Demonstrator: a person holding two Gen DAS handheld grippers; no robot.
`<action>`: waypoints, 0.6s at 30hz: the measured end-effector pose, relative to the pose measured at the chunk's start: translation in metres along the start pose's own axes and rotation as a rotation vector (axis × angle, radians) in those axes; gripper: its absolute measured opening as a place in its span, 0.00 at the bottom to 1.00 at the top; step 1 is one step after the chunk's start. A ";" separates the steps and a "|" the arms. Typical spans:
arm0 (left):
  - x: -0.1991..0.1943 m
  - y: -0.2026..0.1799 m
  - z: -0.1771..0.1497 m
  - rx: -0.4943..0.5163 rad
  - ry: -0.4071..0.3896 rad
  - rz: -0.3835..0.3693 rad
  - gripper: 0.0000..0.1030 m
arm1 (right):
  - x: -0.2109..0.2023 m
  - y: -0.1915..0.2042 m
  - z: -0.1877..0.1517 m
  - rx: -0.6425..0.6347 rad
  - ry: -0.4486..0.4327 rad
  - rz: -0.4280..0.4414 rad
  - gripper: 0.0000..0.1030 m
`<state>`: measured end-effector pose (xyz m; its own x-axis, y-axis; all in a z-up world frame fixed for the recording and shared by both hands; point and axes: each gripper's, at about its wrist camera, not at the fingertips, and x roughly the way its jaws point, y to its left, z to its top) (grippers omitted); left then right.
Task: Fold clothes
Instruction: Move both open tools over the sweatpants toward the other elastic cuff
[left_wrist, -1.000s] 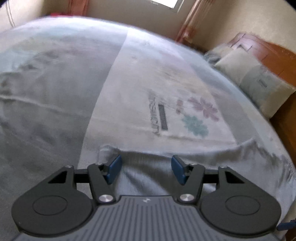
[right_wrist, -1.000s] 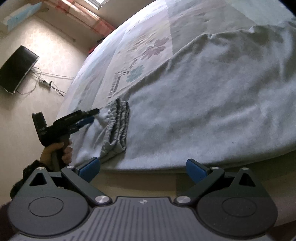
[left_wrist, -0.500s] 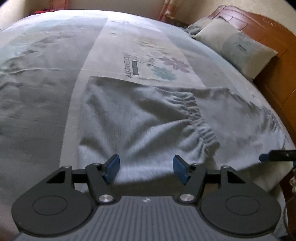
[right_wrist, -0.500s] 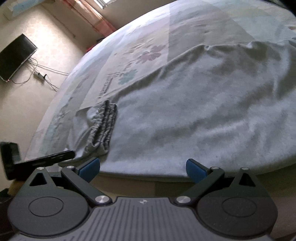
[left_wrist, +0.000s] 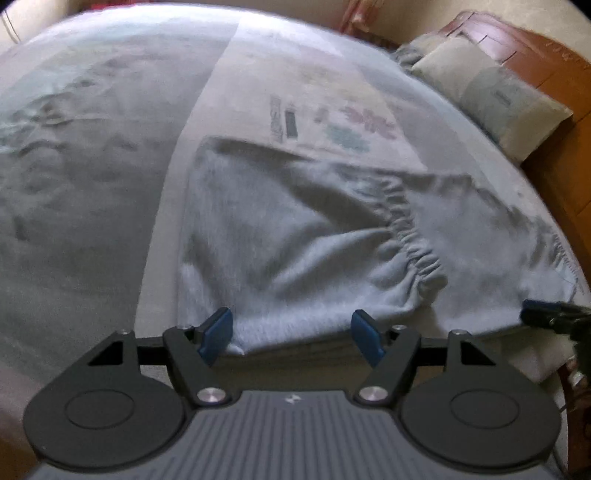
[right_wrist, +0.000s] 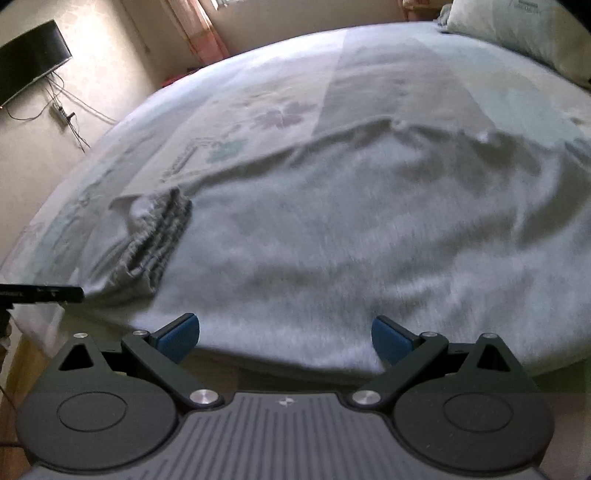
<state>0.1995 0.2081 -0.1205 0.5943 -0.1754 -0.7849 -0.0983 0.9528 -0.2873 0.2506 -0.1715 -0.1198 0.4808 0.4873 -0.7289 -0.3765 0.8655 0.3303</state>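
Now that the left gripper (left_wrist: 291, 336) has drawn back, jaws just widening off the grey trousers (left_wrist: 295, 240), with the right gripper (right_wrist: 286, 338) likewise released, one fold lies done on the bed (left_wrist: 92, 184)

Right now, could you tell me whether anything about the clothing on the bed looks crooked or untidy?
Yes. The grey trousers lie folded over themselves on the bed, but the gathered waistband sits at a slant instead of square with the layer beneath, and creases run across the cloth. The near edge hangs over the side of the bed. Nothing looks torn or spilled.
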 end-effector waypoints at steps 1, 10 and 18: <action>-0.005 -0.001 0.003 -0.008 -0.014 0.001 0.69 | 0.000 -0.001 -0.001 -0.005 -0.008 0.005 1.00; -0.009 -0.028 0.025 0.061 -0.051 0.022 0.73 | 0.004 0.002 -0.006 -0.039 -0.025 -0.008 1.00; 0.020 -0.057 0.015 0.144 -0.004 0.025 0.72 | 0.006 0.022 -0.011 -0.207 0.003 -0.091 1.00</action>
<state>0.2291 0.1537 -0.1111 0.5964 -0.1503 -0.7885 0.0022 0.9826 -0.1856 0.2366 -0.1505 -0.1234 0.5178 0.4081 -0.7519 -0.4863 0.8635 0.1337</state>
